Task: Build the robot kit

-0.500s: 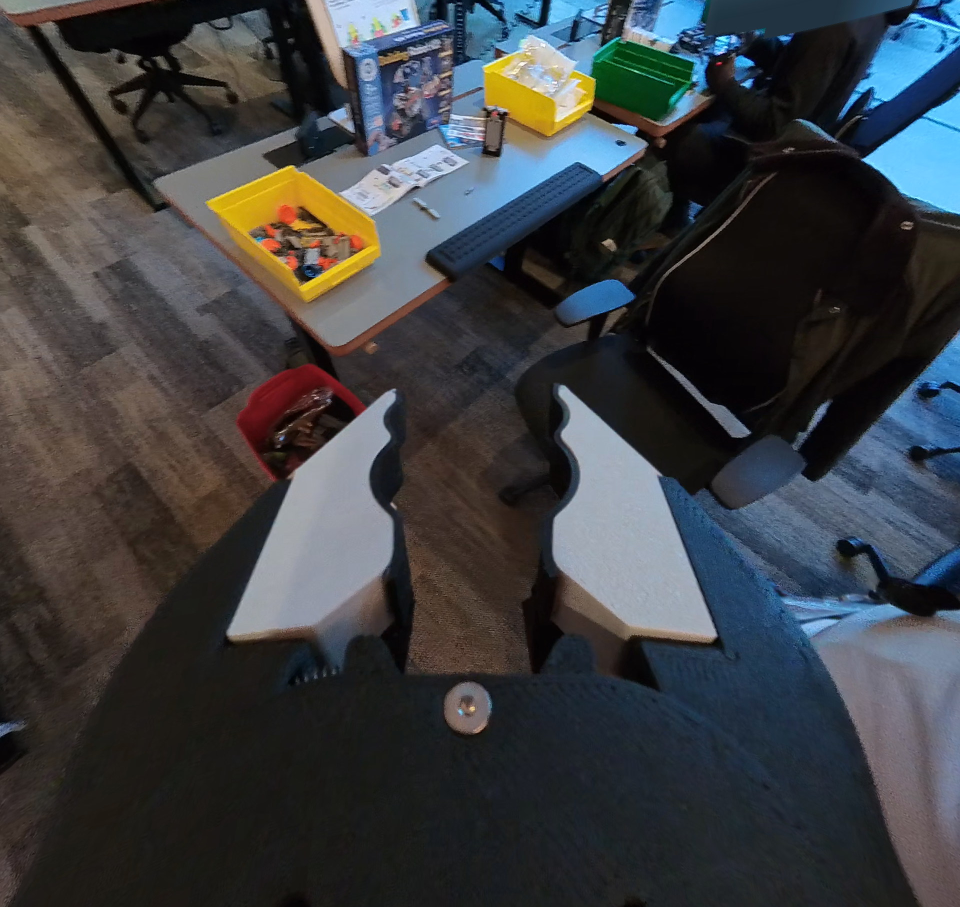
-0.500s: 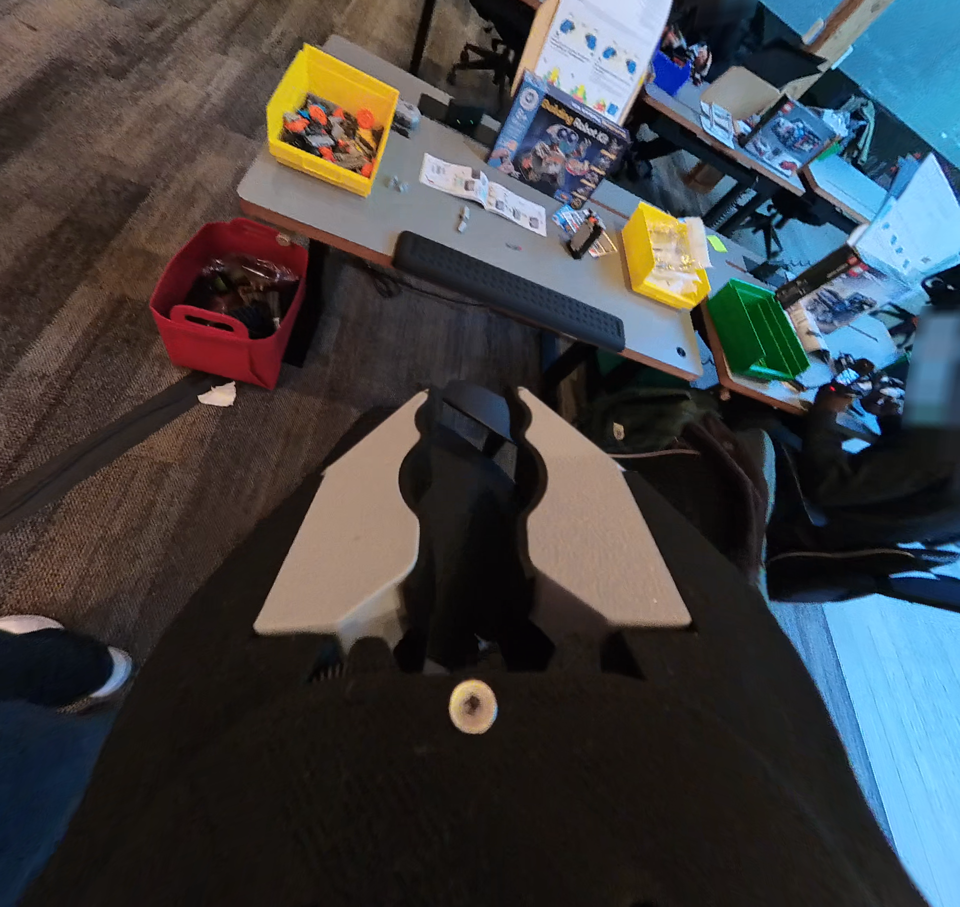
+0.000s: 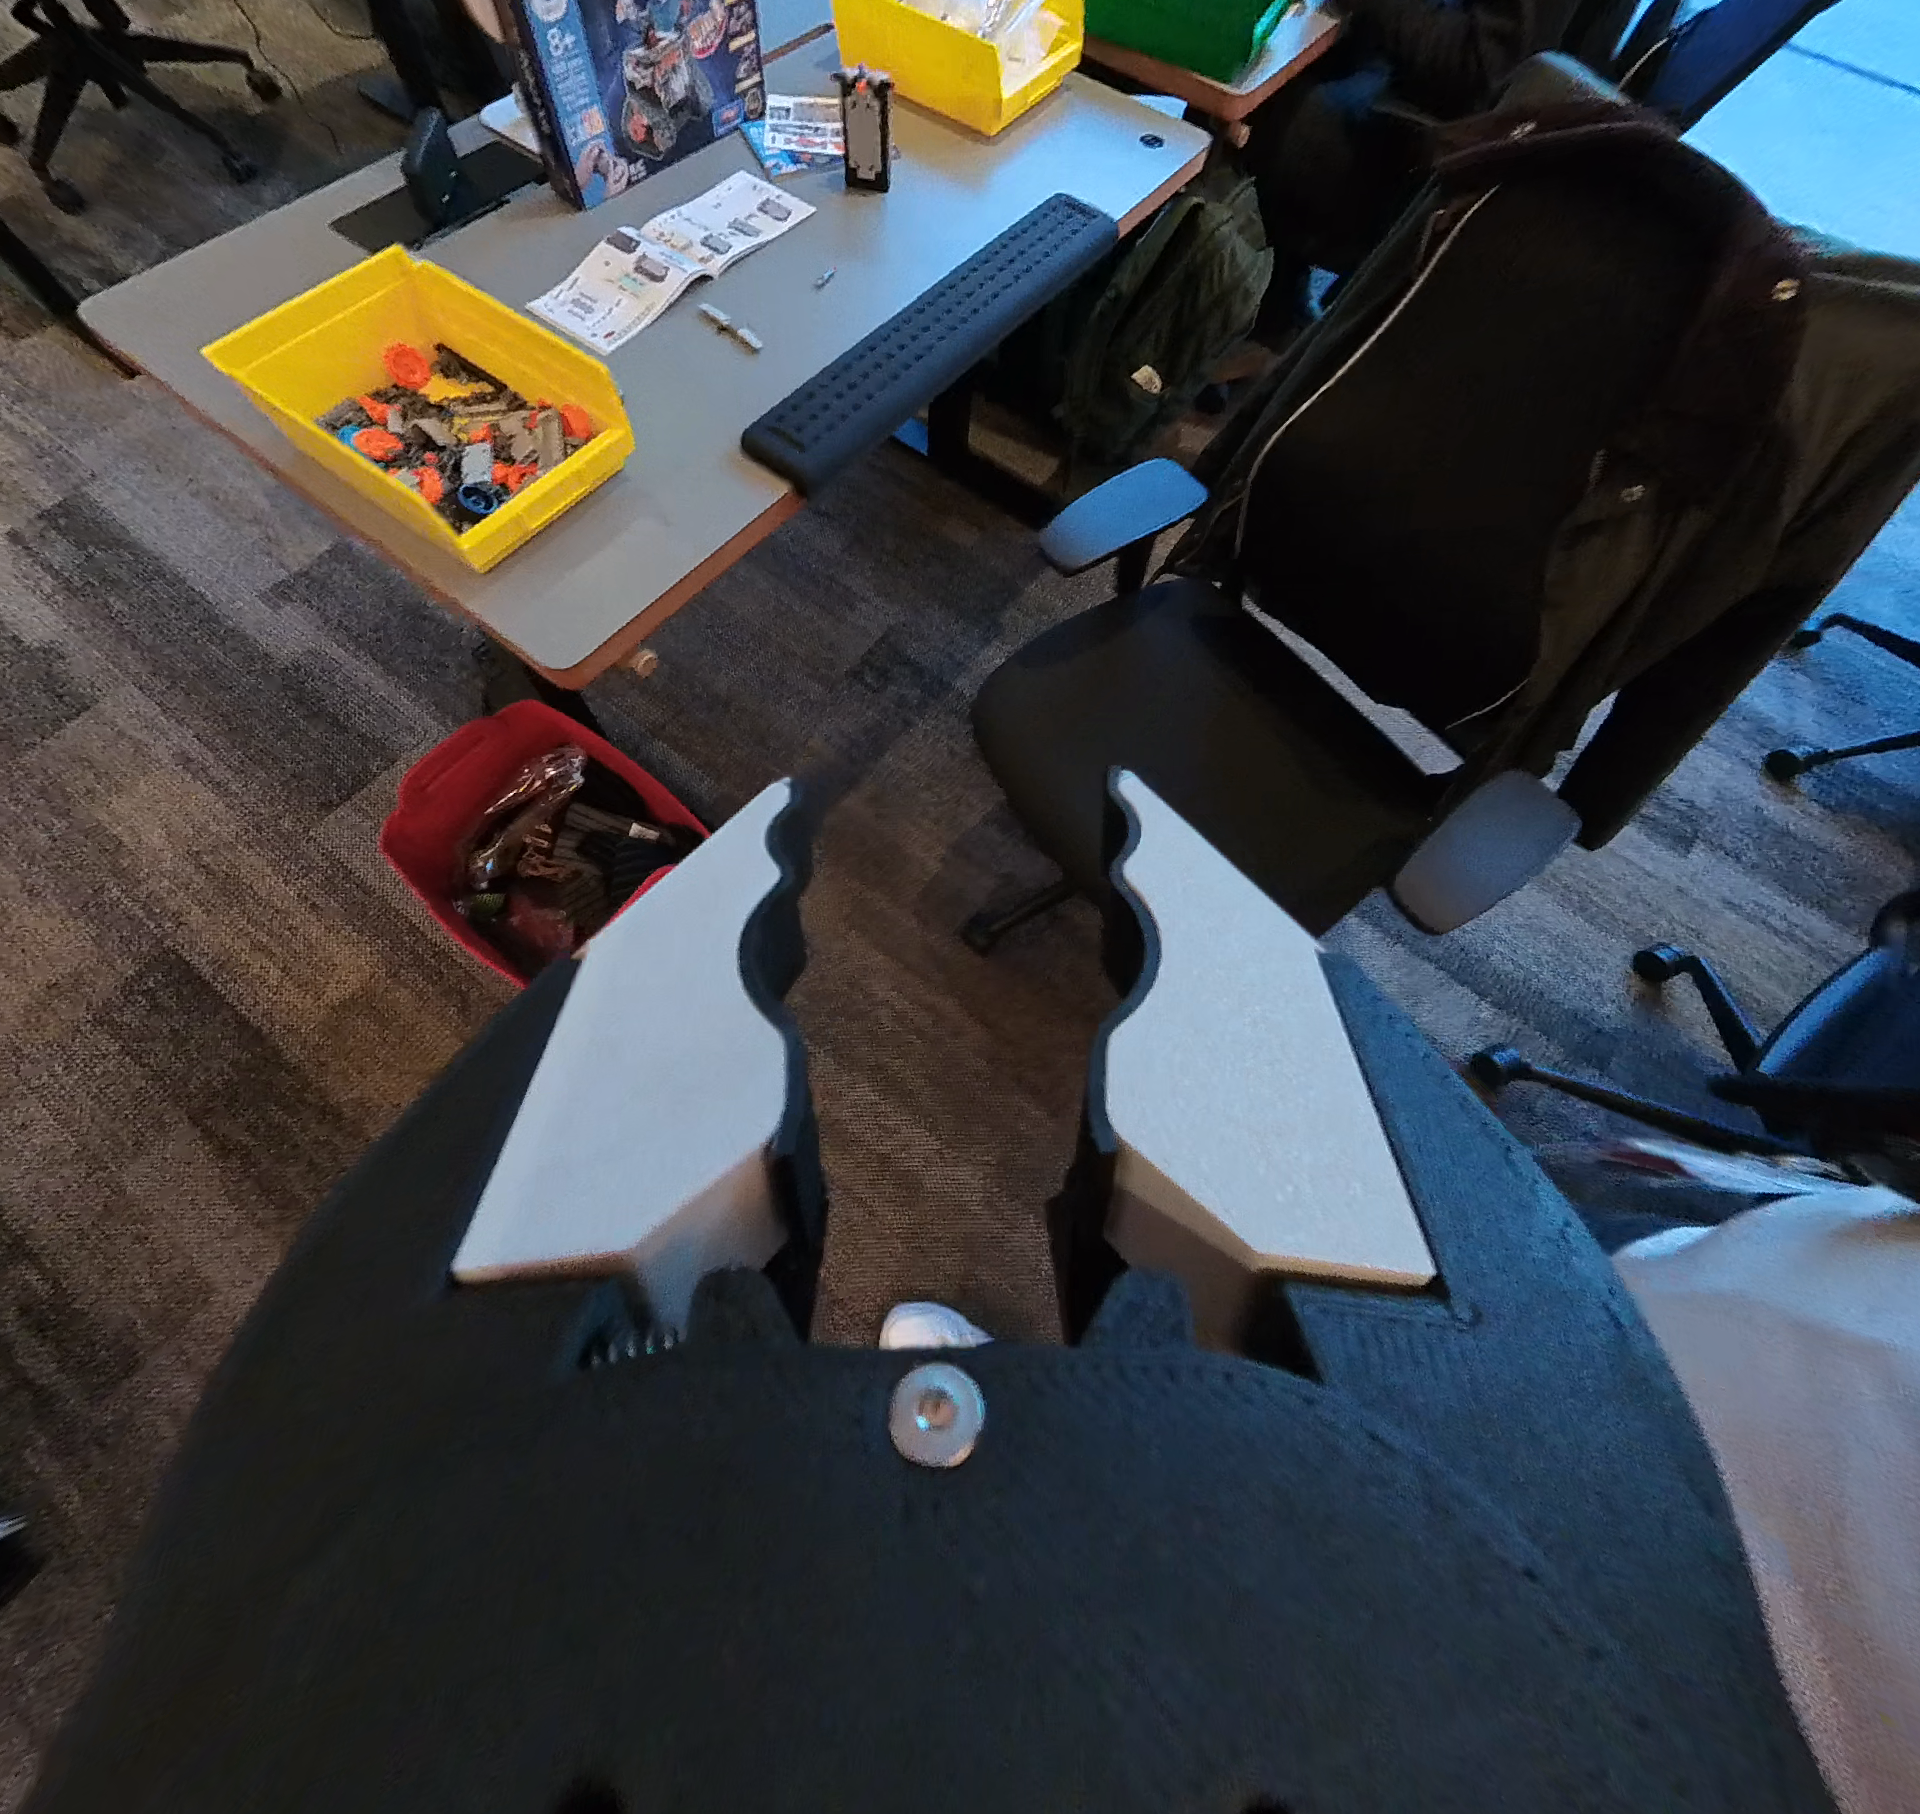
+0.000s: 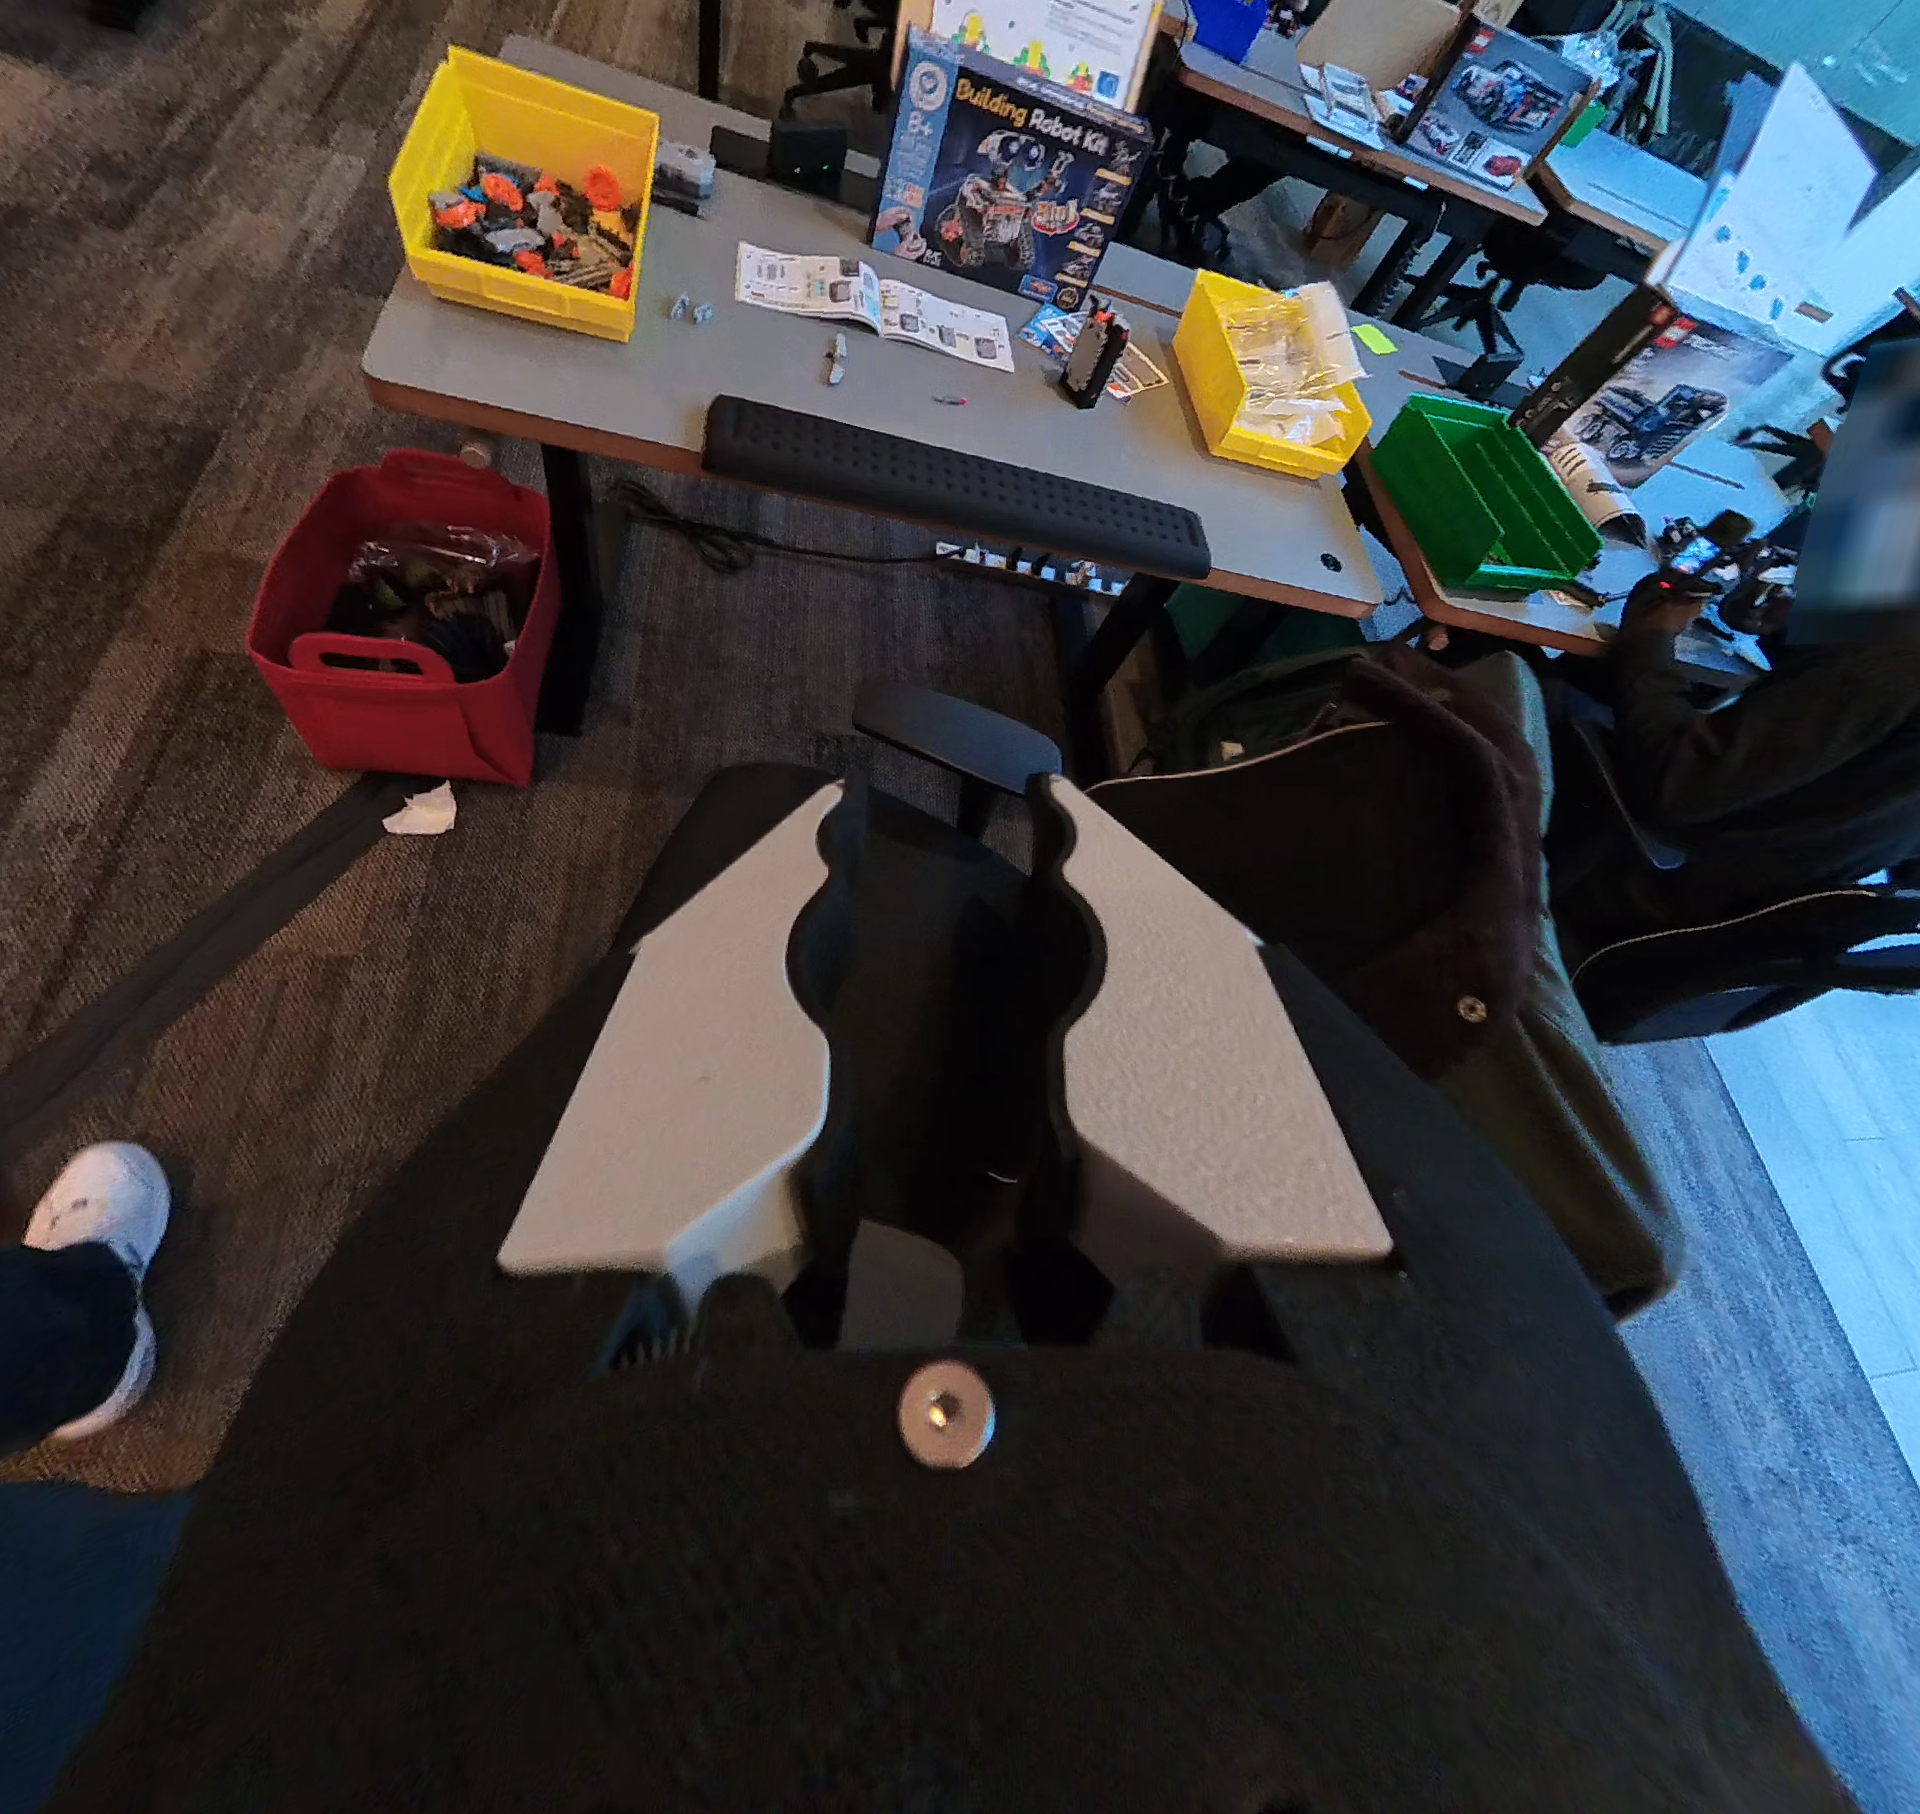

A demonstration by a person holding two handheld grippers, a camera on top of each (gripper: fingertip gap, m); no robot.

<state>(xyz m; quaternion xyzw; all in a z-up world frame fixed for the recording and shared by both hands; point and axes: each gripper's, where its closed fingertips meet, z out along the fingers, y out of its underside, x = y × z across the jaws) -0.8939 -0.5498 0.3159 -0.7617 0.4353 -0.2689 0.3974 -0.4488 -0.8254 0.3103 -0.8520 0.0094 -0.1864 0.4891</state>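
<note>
My left gripper (image 3: pixel 951 788) is open and empty, held above the carpet between a red bin (image 3: pixel 436 798) and a black office chair (image 3: pixel 1195 725). My right gripper (image 4: pixel 940 785) is open a narrower way and empty, held over the same chair, whose armrest (image 4: pixel 956 725) lies just beyond the fingertips. A dark jacket (image 4: pixel 1351 860) hangs on the chair back. Ahead stands a grey desk (image 4: pixel 582 382) with a yellow bin of small parts (image 4: pixel 520 294), a booklet (image 4: pixel 873 304), a blue kit box (image 4: pixel 997 175) and a black wrist rest (image 4: pixel 956 486).
A second yellow bin with plastic bags (image 4: pixel 1247 414) and a green bin (image 4: pixel 1475 497) sit at the desk's right. A person (image 4: pixel 1766 725) sits at the far right. The red bin (image 4: pixel 405 715) and crumpled paper (image 4: pixel 421 808) lie on the carpet. My shoe (image 4: pixel 104 1214) shows lower left. There is about 55 cm between the tips of the two grippers.
Both grippers have moved closer to the desk, which looks larger now. The chair armrest has slid from between the right fingertips to just beyond them. The jaws keep their openings.
</note>
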